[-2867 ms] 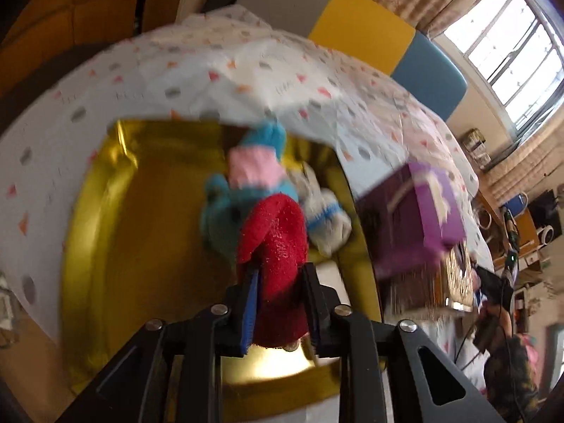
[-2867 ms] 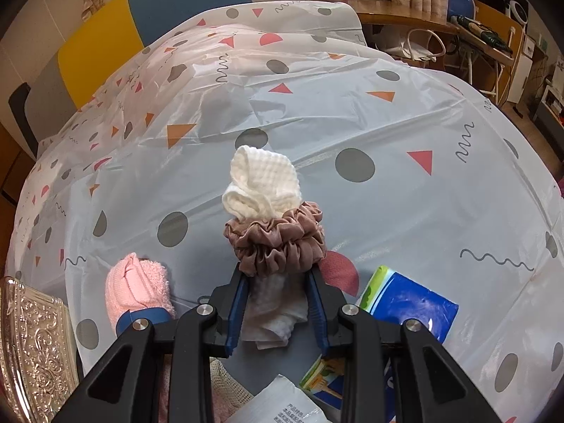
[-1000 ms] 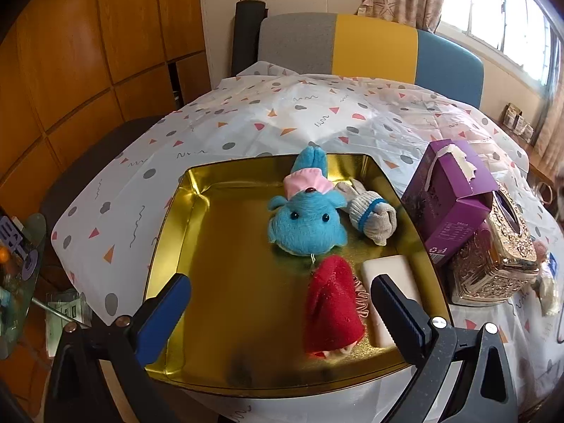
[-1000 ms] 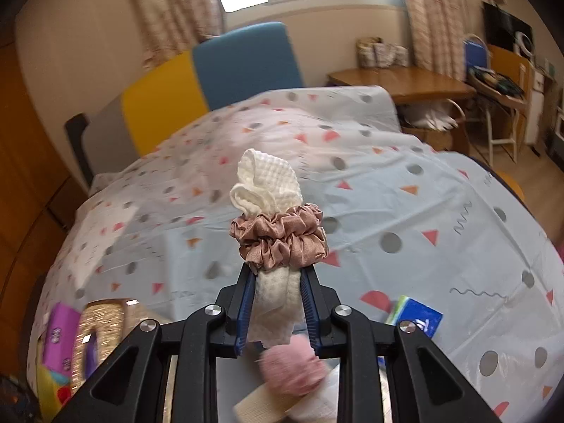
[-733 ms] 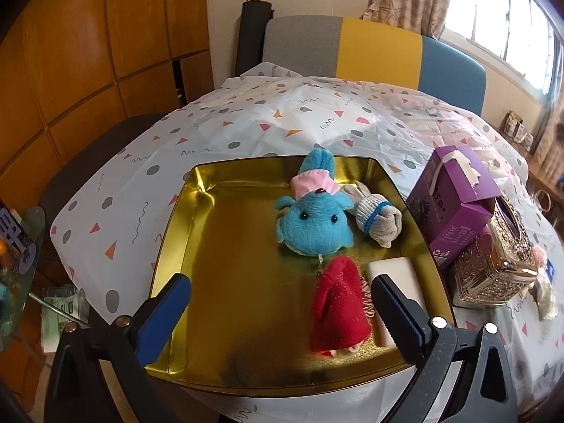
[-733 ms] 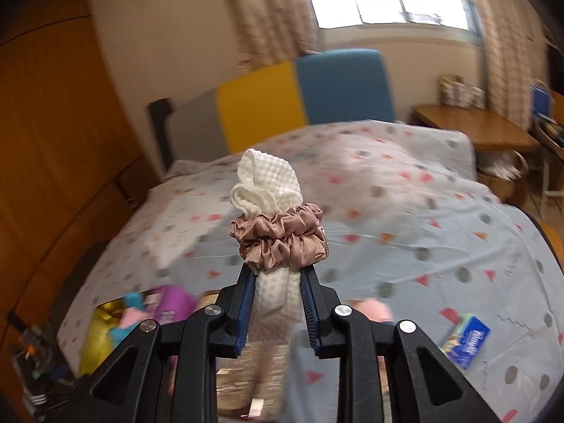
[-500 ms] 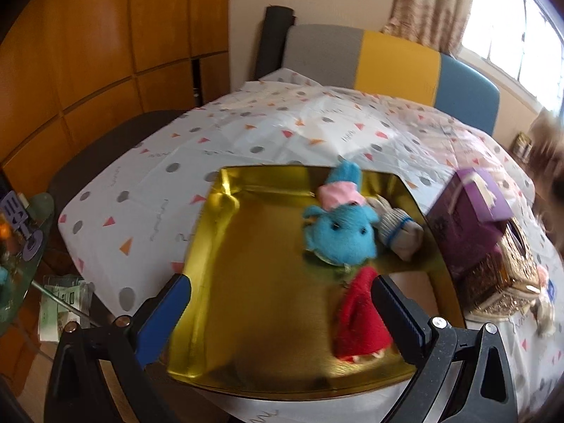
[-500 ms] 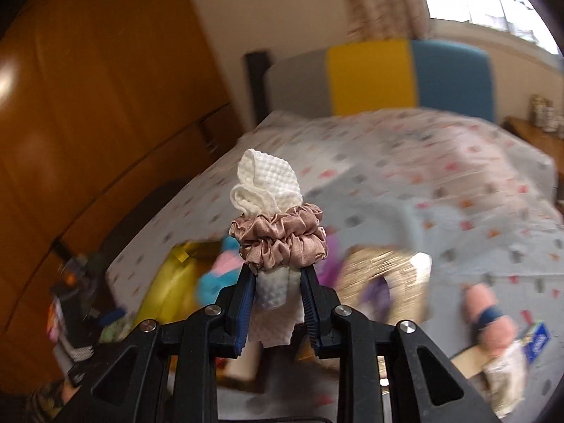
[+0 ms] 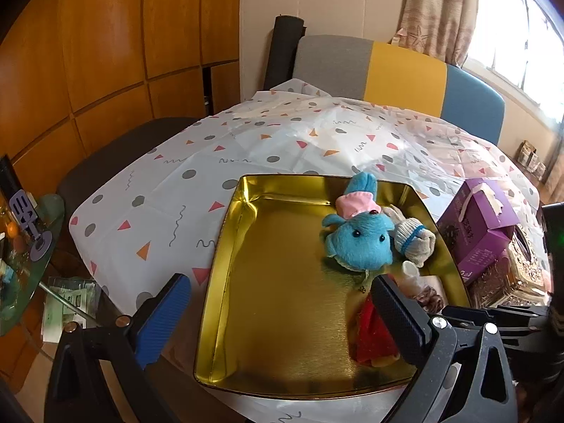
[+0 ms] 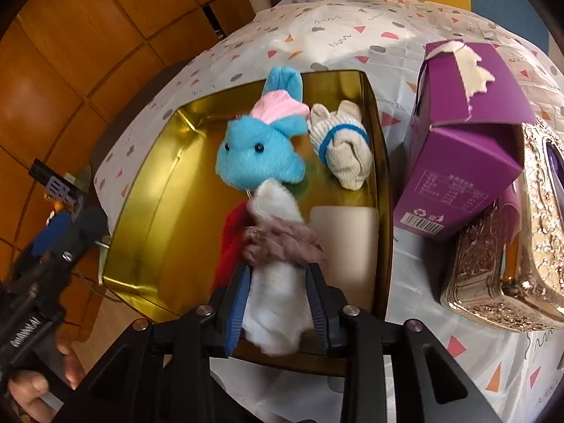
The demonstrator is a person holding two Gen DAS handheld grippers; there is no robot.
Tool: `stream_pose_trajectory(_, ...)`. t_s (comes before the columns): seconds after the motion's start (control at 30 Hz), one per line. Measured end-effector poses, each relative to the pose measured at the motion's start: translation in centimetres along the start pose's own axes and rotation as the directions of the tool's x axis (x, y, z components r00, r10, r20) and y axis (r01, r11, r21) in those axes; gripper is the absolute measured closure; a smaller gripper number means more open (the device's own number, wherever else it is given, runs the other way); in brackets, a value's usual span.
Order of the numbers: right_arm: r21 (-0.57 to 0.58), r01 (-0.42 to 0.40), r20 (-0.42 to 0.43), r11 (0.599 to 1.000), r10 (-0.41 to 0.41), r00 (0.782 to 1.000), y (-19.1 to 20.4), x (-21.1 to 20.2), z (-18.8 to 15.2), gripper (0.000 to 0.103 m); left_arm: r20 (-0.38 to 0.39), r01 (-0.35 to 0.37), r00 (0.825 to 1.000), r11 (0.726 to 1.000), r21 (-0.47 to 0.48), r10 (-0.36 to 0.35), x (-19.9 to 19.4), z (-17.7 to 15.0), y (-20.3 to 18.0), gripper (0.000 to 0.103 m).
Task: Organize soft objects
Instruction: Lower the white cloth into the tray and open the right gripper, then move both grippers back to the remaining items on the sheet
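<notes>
Two hand-held grippers are yours here; your right hand-held gripper (image 10: 278, 303) is clamped on a rolled white cloth (image 10: 276, 296), waffle-textured and cinched by a brown scrunchie (image 10: 282, 243); the roll's long axis runs straight ahead along the fingers, tip pointing at the blue plush toy (image 10: 259, 155) just beyond it; it hangs over the gold tray (image 10: 148, 211) on the bench; motion blur softens the cloth, and it hides most of the red item (image 10: 229, 243) behind it; your left hand-held gripper (image 9: 282, 317) stands wide apart, holding nothing, with the tray ahead between its fingers.
</notes>
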State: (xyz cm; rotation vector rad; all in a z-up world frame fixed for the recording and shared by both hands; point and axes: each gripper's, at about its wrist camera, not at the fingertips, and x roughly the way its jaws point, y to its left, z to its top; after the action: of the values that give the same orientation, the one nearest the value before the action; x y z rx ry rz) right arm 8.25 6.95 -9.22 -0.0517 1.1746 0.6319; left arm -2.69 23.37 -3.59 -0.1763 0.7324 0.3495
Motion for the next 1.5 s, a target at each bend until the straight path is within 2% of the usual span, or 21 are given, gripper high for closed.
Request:
stream_pose_trajectory(0.13, -0.024, -0.01, 0.033, 1.0, 0.01, 0.999, -0.3, -1.2, -0.3, 0.064, -0.006, 0.007, 1.0, 1.0, 0.009, -0.007, 0.0, -0.1, -0.4, 0.0)
stream_pose_trajectory(0.37, -0.052, 0.014, 0.134, 0.999, -0.007, 0.991, -0.7, -4.7, -1.0, 0.063, 0.002, 0.01, 1.0, 1.0, 0.024, -0.01, -0.4, -0.1, -1.0, 0.0)
stream_pose_trajectory(0.53, -0.055, 0.047, 0.208, 0.997, -0.034, 0.978, -1.3, -7.0, -1.0, 0.063, 0.008, 0.016, 1.0, 0.999, 0.042, -0.016, -0.8, -0.1, -1.6, 0.0)
stream_pose_trajectory(0.67, -0.038, 0.084, 0.283, 0.996, -0.07, 0.957, -2.3, -9.5, -1.1, 0.063, 0.014, 0.021, 1.0, 0.998, 0.056, -0.022, -1.1, -0.1, -2.0, 0.0)
stream_pose_trajectory(0.97, 0.111, 0.166, 0.393, 0.98, -0.196, 0.898, -8.3, -14.6, -1.5, 0.063, 0.01, 0.039, 0.999, 0.996, 0.084, -0.04, -1.4, -0.2, -3.2, 0.0)
stream_pose_trajectory(1.17, 0.267, 0.232, 0.413, 0.935, -0.328, 0.85, -14.6, -17.9, -2.4, 0.063, 0.012, 0.049, 0.999, 0.993, 0.109, -0.05, -1.7, -0.3, -4.1, 0.0)
stream_pose_trajectory(1.37, 0.437, 0.303, 0.392, 0.847, -0.483, 0.783, -21.6, -20.2, -3.9, 0.063, 0.013, 0.06, 0.998, 0.989, 0.138, -0.063, -2.0, -0.1, -5.2, 0.0)
stream_pose_trajectory(1.5, 0.559, 0.344, 0.355, 0.755, -0.592, 0.724, -26.9, -21.1, -5.4, 0.063, 0.013, 0.071, 0.997, 0.985, 0.16, -0.074, -2.2, -0.1, -6.0, 0.0)
